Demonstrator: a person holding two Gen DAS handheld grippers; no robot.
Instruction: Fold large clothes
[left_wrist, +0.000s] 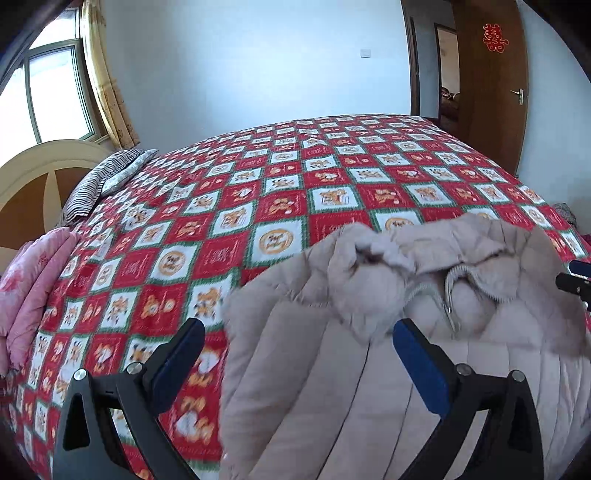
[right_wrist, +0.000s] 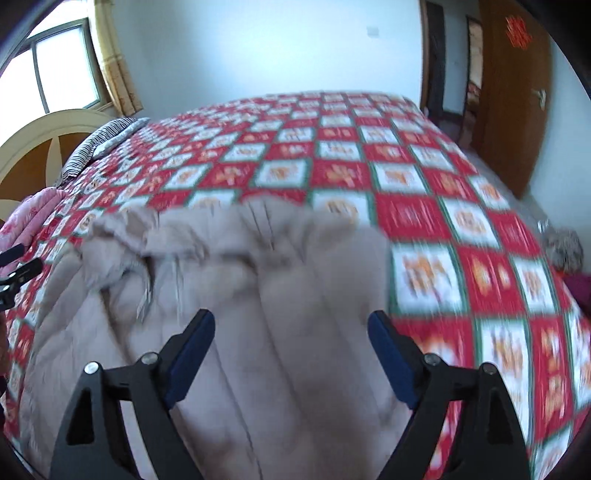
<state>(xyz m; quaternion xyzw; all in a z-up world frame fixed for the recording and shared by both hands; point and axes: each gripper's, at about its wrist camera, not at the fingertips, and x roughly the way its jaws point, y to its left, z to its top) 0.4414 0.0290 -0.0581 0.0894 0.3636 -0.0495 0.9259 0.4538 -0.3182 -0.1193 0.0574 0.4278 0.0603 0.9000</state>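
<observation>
A beige quilted padded coat (left_wrist: 369, 369) lies on the bed, its collar and zipper (left_wrist: 448, 295) facing away from me. My left gripper (left_wrist: 299, 332) is open above the coat's left edge, holding nothing. In the right wrist view the same coat (right_wrist: 258, 295) lies under my right gripper (right_wrist: 291, 325), which is open and empty above the coat's right half. The right gripper's tip shows at the right edge of the left wrist view (left_wrist: 572, 284). The left gripper's tip shows at the left edge of the right wrist view (right_wrist: 18, 273).
The bed is covered by a red, white and green checked quilt (left_wrist: 295, 192). A striped pillow (left_wrist: 99, 181) and a pink folded blanket (left_wrist: 33, 288) lie by the headboard (left_wrist: 33, 173) at left. A window, curtain and wooden door (left_wrist: 495, 92) stand behind.
</observation>
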